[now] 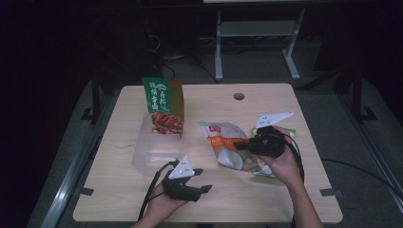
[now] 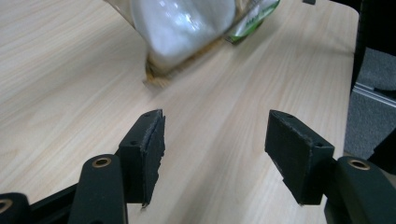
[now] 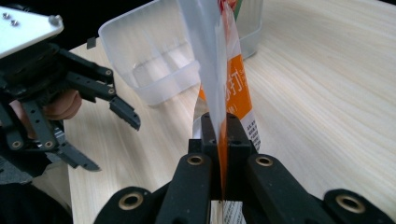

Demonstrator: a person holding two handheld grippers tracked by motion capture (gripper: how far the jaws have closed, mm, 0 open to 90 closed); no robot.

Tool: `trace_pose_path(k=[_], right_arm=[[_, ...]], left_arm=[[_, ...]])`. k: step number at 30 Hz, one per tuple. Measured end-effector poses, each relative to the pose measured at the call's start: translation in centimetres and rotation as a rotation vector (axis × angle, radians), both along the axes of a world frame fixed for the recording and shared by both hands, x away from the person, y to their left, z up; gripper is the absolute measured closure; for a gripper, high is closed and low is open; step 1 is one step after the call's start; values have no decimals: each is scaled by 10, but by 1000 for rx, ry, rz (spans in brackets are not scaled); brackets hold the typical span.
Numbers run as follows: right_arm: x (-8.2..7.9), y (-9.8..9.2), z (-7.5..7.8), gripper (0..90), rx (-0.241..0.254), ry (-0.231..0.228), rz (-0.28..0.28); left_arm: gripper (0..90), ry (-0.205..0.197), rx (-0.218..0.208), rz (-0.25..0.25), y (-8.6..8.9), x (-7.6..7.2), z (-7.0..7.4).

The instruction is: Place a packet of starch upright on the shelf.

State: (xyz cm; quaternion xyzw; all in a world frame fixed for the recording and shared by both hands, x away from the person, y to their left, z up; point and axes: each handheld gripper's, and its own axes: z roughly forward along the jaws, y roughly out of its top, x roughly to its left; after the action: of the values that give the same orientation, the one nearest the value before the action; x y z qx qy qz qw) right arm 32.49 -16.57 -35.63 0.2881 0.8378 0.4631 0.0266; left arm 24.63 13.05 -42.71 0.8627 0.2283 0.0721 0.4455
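I see a pale wood-grain tabletop (image 1: 128,190) with rounded corners and a small round hole (image 1: 239,96) near its far edge. A clear plastic tub (image 1: 154,147) sits left of the middle, and a green food packet (image 1: 164,105) stands upright at the tub's far end; I can't tell whether it rests inside. Right of the middle lies a white and orange pouch (image 1: 227,145), one edge lifted, with a green-edged packet (image 1: 264,172) beneath it on the wood.

A: Lab or workshop?
B: Lab-type test room, prob. Pale wood-laminate table (image 1: 266,199) w/ cable hole, grey floor, white metal bench frame (image 1: 256,42) far back, loose black cables (image 1: 164,59).
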Motion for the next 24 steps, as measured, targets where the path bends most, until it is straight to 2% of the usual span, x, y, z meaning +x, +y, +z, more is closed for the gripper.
trace_pose_path(k=[7, 13, 20, 24], right_arm=[[6, 7, 12, 900, 20, -18, 7], [12, 24, 28, 900, 16, -29, 33], [21, 44, 46, 900, 45, -56, 65], [25, 56, 57, 900, 54, -67, 85]], left_arm=[[353, -4, 1, 1, 11, -6, 1], [341, -10, -9, 4, 17, -12, 1], [319, -18, -12, -13, 19, -14, 1], [311, -19, -30, -8, 20, -14, 1]])
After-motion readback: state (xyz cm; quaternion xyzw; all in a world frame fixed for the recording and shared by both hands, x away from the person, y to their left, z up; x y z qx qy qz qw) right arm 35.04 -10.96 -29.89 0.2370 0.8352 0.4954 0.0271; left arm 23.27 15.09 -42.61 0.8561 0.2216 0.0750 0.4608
